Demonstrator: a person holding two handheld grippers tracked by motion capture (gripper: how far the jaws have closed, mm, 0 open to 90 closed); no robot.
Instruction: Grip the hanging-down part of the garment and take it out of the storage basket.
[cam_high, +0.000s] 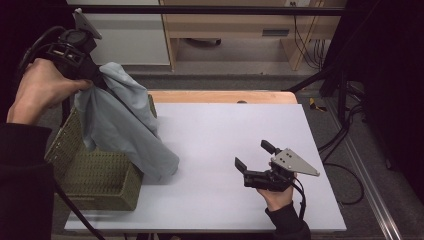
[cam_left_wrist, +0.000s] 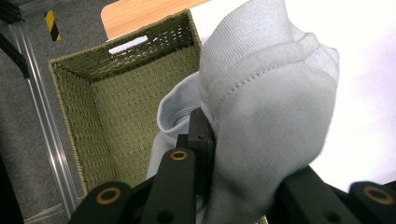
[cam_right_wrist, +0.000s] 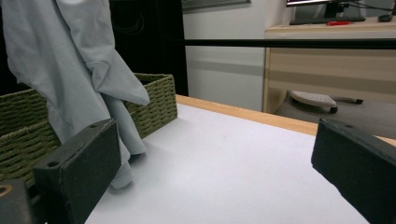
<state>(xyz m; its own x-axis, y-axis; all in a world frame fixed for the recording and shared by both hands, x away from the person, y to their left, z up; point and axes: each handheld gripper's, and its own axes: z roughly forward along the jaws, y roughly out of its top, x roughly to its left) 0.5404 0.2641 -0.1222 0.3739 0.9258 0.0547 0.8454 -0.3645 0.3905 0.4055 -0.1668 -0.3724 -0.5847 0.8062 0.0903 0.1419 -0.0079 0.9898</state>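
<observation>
The table (cam_high: 240, 130) has a pale top with a wooden strip along its far edge. At its left end stands a green woven basket (cam_high: 95, 177) with a slot handle cut in one end wall. A light grey garment (cam_high: 122, 125) hangs from above the basket, draping over the basket's rim, and its lower end rests on the table just beside the basket. The left claw (cam_high: 95, 75) is raised above the basket's far corner and is clamped on the garment's top, with the soft fabric bunched between its black jaws. The right claw (cam_high: 255, 156) sits low over the table's near right part, well apart from the garment, with its jaws spread wide and nothing between them.
</observation>
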